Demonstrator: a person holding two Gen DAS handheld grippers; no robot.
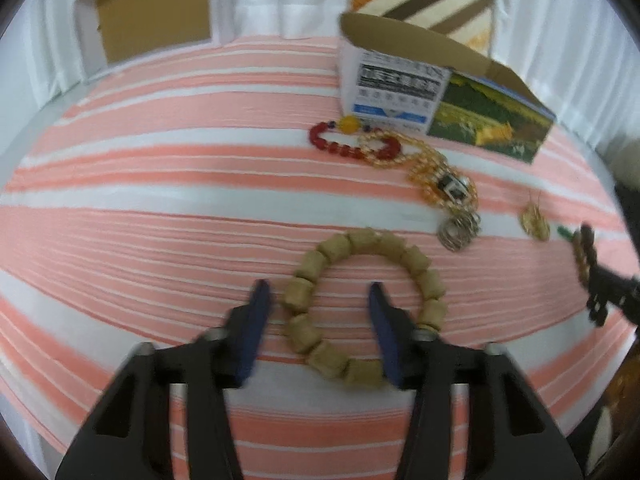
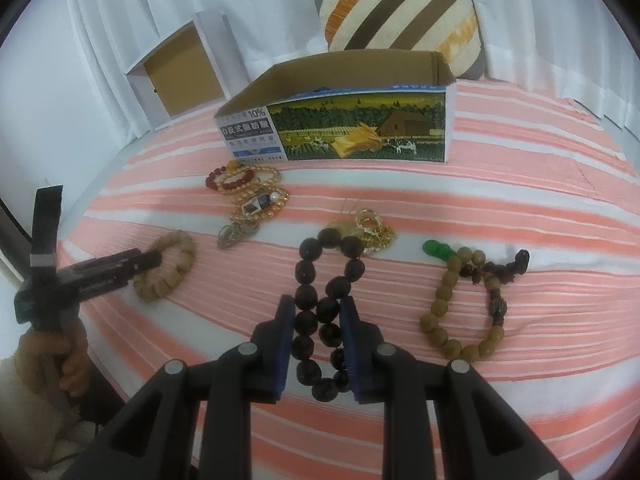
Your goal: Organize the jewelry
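Note:
A tan chunky-bead bracelet (image 1: 362, 240) lies flat on the pink-and-white striped cloth. My left gripper (image 1: 318, 292) is open astride its left side: one blue pad outside the ring, the other inside, neither pressing the beads. In the right wrist view the left gripper (image 2: 154, 258) reaches over the same tan bracelet (image 2: 172, 268). My right gripper (image 2: 317, 304) is shut on a dark brown bead bracelet (image 2: 308, 248), both strands squeezed between its blue pads, the far loop resting on the cloth. The open picture-printed cardboard box (image 2: 360, 128) stands behind the jewelry.
A red bead bracelet (image 2: 230, 180), amber bead strands (image 2: 260, 196), silver rings (image 2: 234, 236), gold pieces (image 2: 368, 228) and an olive bead bracelet with a green charm (image 2: 460, 308) lie about. A small white box (image 2: 180, 72) and a striped pillow (image 2: 400, 4) stand behind.

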